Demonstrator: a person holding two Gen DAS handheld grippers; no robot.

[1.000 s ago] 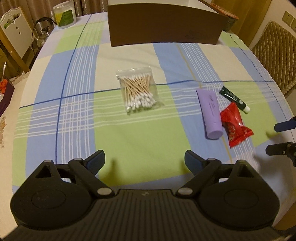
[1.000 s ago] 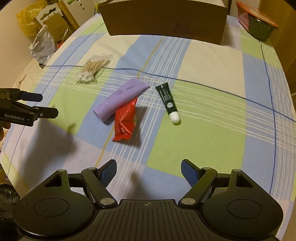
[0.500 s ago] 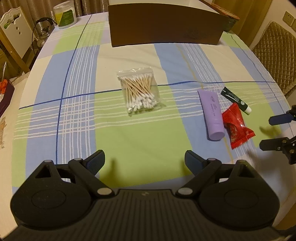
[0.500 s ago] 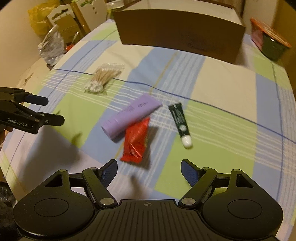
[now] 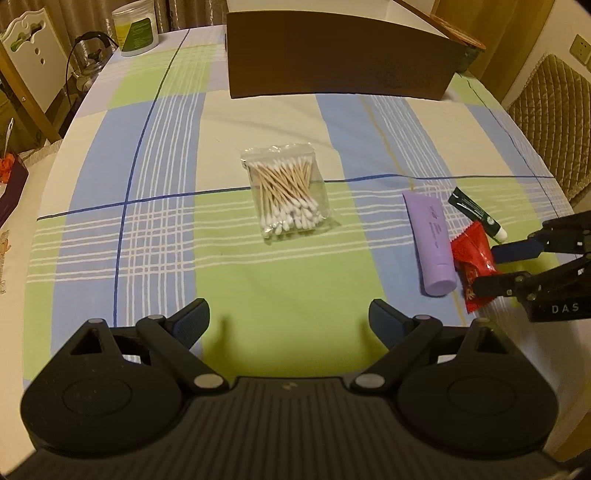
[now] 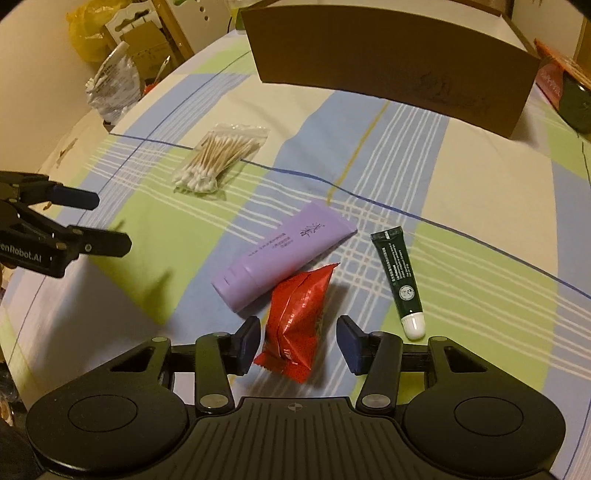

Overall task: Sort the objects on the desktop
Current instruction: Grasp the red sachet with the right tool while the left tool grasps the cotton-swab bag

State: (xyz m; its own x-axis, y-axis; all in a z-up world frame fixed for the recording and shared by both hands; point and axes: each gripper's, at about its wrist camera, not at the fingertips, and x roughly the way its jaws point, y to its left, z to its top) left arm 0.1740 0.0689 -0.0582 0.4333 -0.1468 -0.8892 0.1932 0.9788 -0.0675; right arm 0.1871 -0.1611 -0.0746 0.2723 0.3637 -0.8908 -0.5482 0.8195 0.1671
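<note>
A red snack packet [image 6: 297,325] lies on the checked tablecloth beside a purple tube [image 6: 282,254] and a dark green tube [image 6: 399,275]. My right gripper [image 6: 299,345] is open, its jaws on either side of the red packet's near end, not closed on it. It also shows in the left wrist view [image 5: 487,269] over the red packet [image 5: 474,251]. A bag of cotton swabs [image 5: 286,194] lies mid-table. My left gripper [image 5: 286,325] is open and empty, hovering near the table's front, well short of the swabs.
A brown cardboard box [image 5: 340,59] stands at the far side of the table. A white jar [image 5: 136,31] sits at the far left corner. A chair [image 5: 550,107] stands to the right. A dark bowl [image 6: 576,99] sits beside the box.
My right gripper has moved forward and down to the red packet and narrowed its jaws around it. My left gripper has barely moved.
</note>
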